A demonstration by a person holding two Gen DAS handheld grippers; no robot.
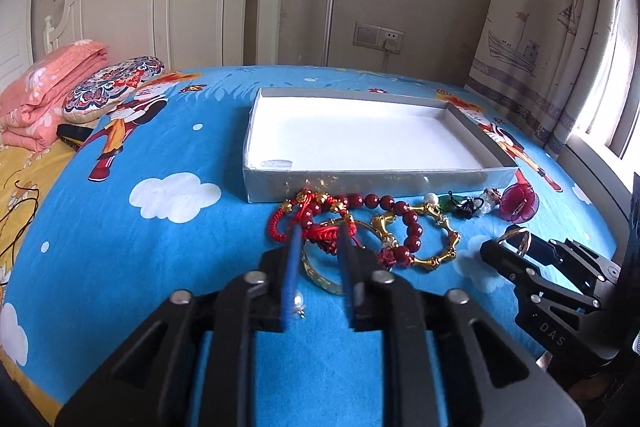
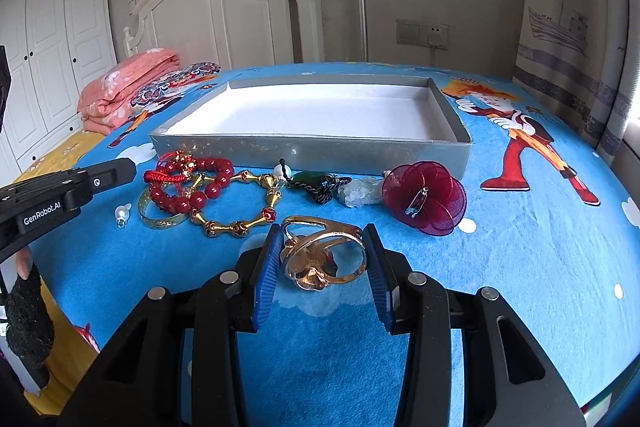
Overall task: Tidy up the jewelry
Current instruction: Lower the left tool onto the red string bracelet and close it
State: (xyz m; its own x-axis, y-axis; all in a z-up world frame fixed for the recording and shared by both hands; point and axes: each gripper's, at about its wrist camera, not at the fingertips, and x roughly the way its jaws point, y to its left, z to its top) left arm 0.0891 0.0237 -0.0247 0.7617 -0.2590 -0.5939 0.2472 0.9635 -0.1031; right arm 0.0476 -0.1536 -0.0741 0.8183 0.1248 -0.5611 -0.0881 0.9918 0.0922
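A grey tray (image 1: 360,179) with a white floor lies on the blue bedspread; it also shows in the right wrist view (image 2: 320,151). In front of it lies a heap of jewelry: a red bead bracelet (image 2: 192,187), a red cord bracelet (image 1: 320,227), a gold link bracelet (image 2: 240,223), a gold bangle (image 2: 160,219), a green pendant (image 2: 312,181), a pale stone charm (image 2: 360,193), a purple flower brooch (image 2: 424,199) and a pearl earring (image 2: 122,215). My left gripper (image 1: 318,239) is shut on the red cord bracelet. My right gripper (image 2: 322,239) is shut on a gold ring piece (image 2: 320,255).
A folded pink quilt (image 1: 48,95) and a patterned pillow (image 1: 112,87) lie at the far left by the white headboard (image 1: 168,7). A curtain (image 1: 552,27) and window are on the right. A white wardrobe (image 2: 52,59) stands at left.
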